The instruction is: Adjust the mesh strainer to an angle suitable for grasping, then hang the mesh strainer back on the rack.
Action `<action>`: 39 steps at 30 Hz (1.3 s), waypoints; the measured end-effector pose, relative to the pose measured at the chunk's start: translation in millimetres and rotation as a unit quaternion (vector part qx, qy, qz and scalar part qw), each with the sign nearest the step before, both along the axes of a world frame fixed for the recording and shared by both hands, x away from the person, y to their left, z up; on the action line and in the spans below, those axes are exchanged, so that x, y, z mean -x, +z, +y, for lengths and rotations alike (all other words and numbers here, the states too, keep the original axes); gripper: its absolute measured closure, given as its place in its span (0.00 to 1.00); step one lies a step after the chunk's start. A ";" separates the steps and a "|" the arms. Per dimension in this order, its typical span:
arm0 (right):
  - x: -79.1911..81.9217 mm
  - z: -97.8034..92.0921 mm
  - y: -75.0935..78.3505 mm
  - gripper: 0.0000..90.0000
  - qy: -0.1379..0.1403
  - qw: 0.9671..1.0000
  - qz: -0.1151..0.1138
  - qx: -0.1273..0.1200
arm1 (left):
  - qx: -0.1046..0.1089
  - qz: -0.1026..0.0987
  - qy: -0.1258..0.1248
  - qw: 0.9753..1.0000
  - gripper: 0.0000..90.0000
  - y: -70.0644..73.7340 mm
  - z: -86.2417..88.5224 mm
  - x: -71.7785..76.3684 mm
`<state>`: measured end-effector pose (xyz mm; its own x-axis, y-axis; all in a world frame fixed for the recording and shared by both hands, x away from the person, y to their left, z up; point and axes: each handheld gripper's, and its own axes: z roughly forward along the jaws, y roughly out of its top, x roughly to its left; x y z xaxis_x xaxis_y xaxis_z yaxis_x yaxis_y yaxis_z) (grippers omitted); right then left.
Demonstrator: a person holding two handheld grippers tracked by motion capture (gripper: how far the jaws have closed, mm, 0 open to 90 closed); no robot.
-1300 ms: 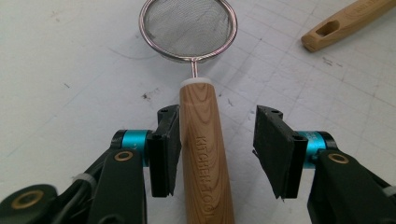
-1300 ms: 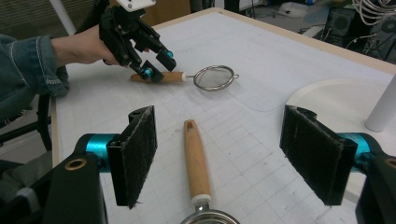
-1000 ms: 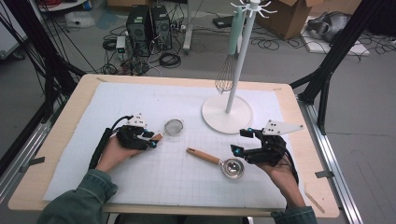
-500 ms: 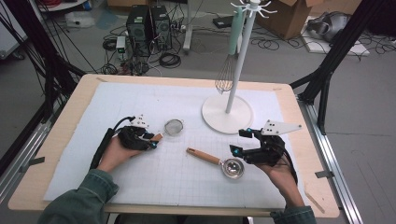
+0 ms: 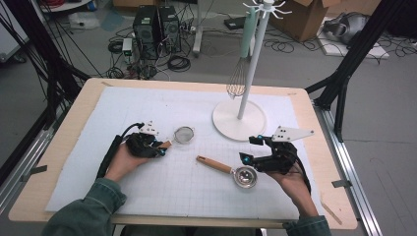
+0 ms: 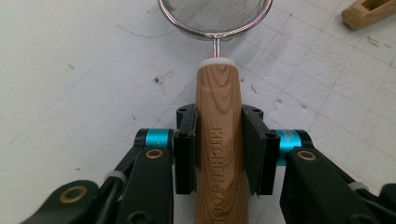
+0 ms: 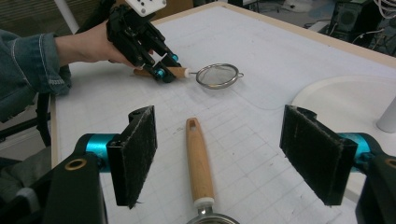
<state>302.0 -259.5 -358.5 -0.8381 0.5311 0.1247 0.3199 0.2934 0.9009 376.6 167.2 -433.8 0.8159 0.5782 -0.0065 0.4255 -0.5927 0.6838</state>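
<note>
Left hand-held gripper (image 6: 219, 154) was clamped on the wooden handle of the small mesh strainer (image 5: 184, 133); strainer lay on the white gridded surface (image 5: 147, 191), left of the stand base (image 5: 239, 120). Handle read "KITCHEN TOOL". Right hand-held gripper (image 7: 224, 158) was spread wide, jaws either side of the second strainer's handle (image 7: 199, 161) without touching it. That second strainer (image 5: 244, 176) lay flat near centre, bowl just beside the right gripper. Whisk (image 5: 237, 81) hung on the stand.

The left gripper (image 5: 160, 149) lies low over the table, jaws clamped tight. The right gripper (image 5: 244, 157) hovers — jaws spread wide.
</note>
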 end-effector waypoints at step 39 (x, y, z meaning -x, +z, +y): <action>-17.1 75.4 20.6 0.36 0.134 0.988 -0.011 0.078 | 0.023 -0.046 -0.179 0.982 0.76 53.0 -45.7 44.8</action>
<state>319.2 -184.1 -338.0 -0.9528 0.3010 0.0393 0.1932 0.5016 0.8432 331.8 121.5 -380.8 0.9654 0.2545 0.0572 0.1305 -0.6610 0.7390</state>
